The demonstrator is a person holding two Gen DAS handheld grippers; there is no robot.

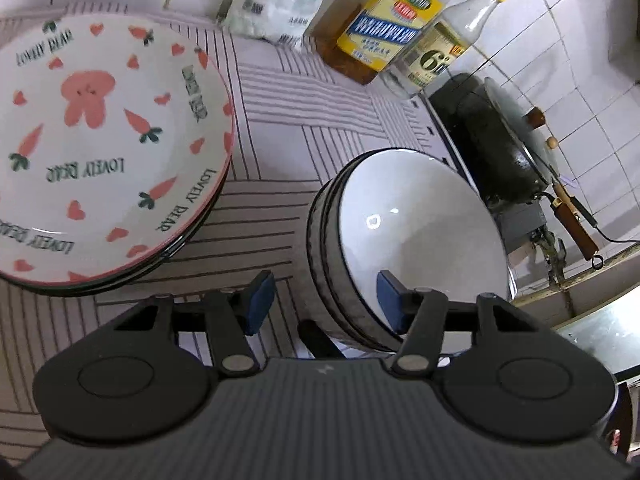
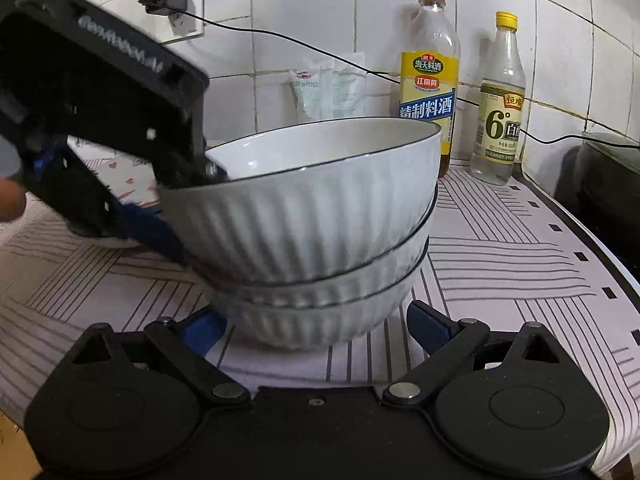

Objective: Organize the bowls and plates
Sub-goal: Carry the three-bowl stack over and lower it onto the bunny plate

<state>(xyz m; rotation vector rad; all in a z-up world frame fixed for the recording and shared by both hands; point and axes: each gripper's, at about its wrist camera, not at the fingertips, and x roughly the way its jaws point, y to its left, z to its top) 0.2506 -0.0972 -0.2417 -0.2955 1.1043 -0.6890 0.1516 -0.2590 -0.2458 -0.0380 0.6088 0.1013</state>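
A stack of three ribbed white bowls (image 2: 320, 232) with thin dark rims sits on a pale cloth (image 2: 500, 256) printed with blocks of thin dark stripes. The bowls are glossy ceramic, round and deep, their outer walls fluted in vertical ridges; the top bowl sits tilted in the stack.

The left gripper (image 1: 324, 300), of matte black plastic with blue pads, straddles the near wall of the top bowl: one blue pad (image 1: 390, 300) lies inside the smooth white interior, the other (image 1: 260, 300) outside over the cloth. A gap shows between the outer pad and the ribbed wall, so the jaws stand released, not pinching. In the right wrist view the same gripper (image 2: 192, 216) reaches over the bowl's left rim.

The right gripper (image 2: 316, 330) sits low and near, its blue fingertips spread wide to either side of the bottom bowl, clear of its wall, gripping nothing.

To the left of the bowls is a stack of shallow plates (image 1: 108, 148), the top one glossy white with a pink rim, a pink bear, carrots, hearts and the words "LOVELY BEAR".

Against the white tiled wall (image 2: 304, 12) at the far side stand a clear plastic cooking wine bottle (image 2: 430, 80) with a yellow label, a glass vinegar bottle (image 2: 500, 96) with a yellow cap, and a crinkled plastic bag (image 2: 328, 88). On the right a dark wok (image 1: 500, 140) with a wooden handle sits on a stove.
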